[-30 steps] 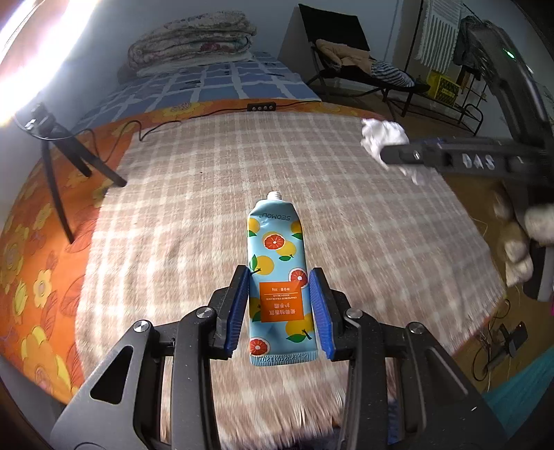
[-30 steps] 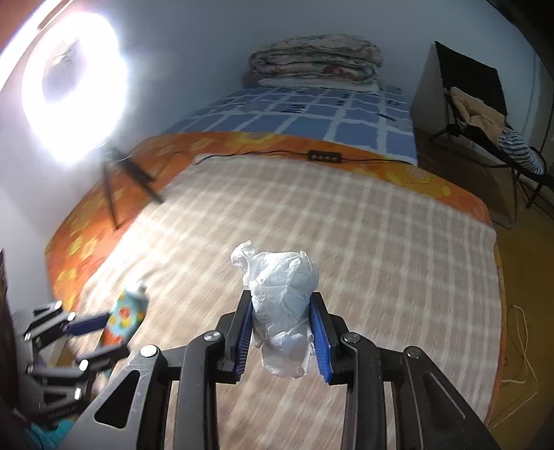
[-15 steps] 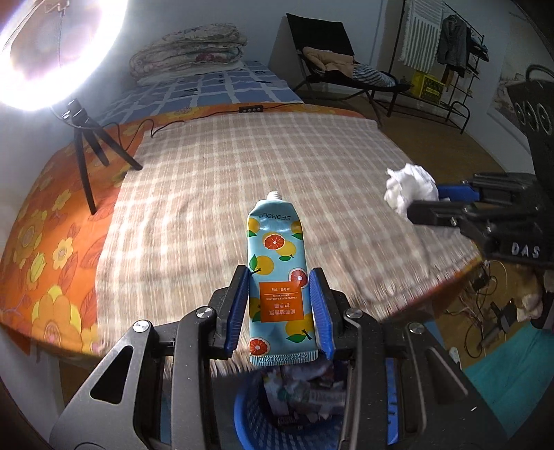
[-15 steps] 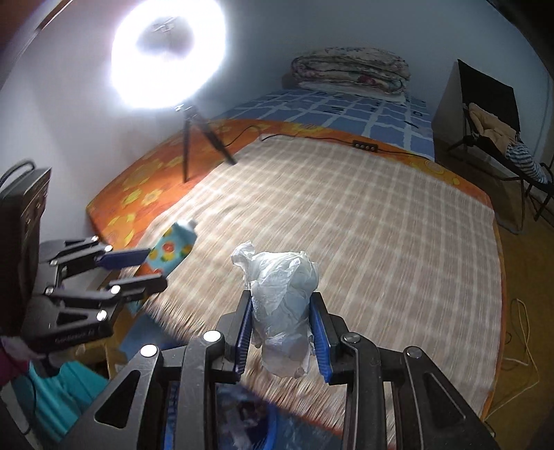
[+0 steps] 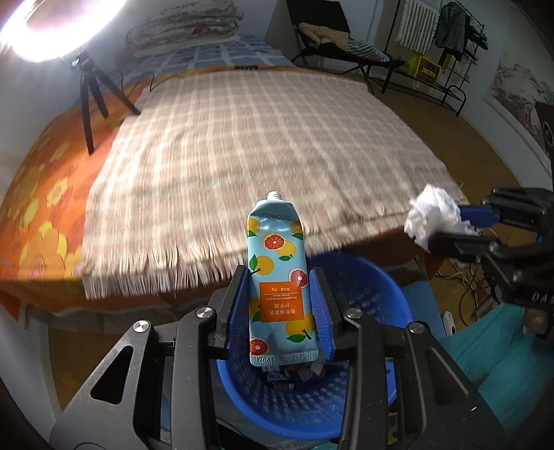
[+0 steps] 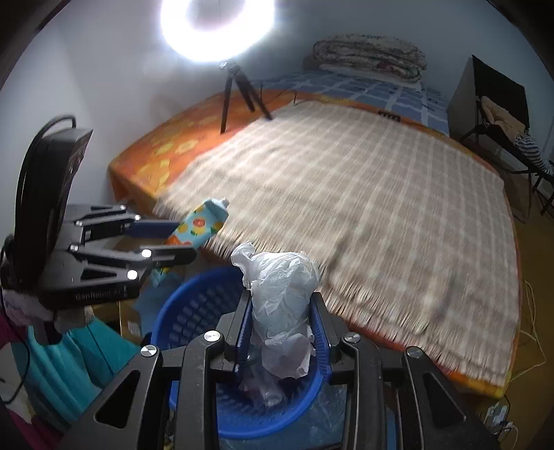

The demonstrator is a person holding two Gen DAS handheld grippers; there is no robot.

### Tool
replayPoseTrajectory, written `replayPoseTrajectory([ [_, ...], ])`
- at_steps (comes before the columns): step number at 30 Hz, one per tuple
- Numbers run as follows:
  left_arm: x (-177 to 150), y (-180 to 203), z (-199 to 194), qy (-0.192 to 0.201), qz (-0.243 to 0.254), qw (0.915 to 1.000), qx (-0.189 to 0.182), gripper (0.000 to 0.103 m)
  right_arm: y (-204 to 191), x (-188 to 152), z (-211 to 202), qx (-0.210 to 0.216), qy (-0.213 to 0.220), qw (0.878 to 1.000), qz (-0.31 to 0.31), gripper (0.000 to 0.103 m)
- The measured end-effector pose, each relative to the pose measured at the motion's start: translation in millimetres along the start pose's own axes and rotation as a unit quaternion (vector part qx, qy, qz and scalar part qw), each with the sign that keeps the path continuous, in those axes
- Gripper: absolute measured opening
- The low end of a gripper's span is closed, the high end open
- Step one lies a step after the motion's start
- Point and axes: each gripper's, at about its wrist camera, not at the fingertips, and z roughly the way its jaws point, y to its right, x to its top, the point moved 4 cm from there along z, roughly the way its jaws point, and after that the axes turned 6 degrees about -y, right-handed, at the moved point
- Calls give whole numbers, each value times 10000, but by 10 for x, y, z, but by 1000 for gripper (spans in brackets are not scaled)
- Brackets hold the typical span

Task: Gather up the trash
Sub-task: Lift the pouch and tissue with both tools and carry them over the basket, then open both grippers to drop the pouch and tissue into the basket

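Just below both cameras sits a blue basket (image 5: pixel 363 408), wrappers in its bottom. Over it, the left hand-held gripper (image 5: pixel 279 304) pinches a light-blue tube (image 5: pixel 277 277) printed with oranges, reading "SEOMOU", nozzle pointing away. The right hand-held gripper (image 6: pixel 282 332) squeezes a crumpled white tissue wad (image 6: pixel 282 304) above the same basket (image 6: pixel 194 311). Beyond lies the bed's checked blanket (image 5: pixel 259 138), then a ring light (image 6: pixel 218 27) on a tripod. A second ago both were over the blanket; now the basket is beneath them.

Citrus-print blue tube (image 5: pixel 278 277), white wad (image 6: pixel 282 304) (crumpled), blue basket (image 5: pixel 377 277).
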Motion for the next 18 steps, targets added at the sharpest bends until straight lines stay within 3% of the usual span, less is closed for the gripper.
replayPoseTrajectory([
  [18,-645,-19,377,-707,-56,9975,-19,36,-369,-606,523,254,-690,9972,-121,34],
])
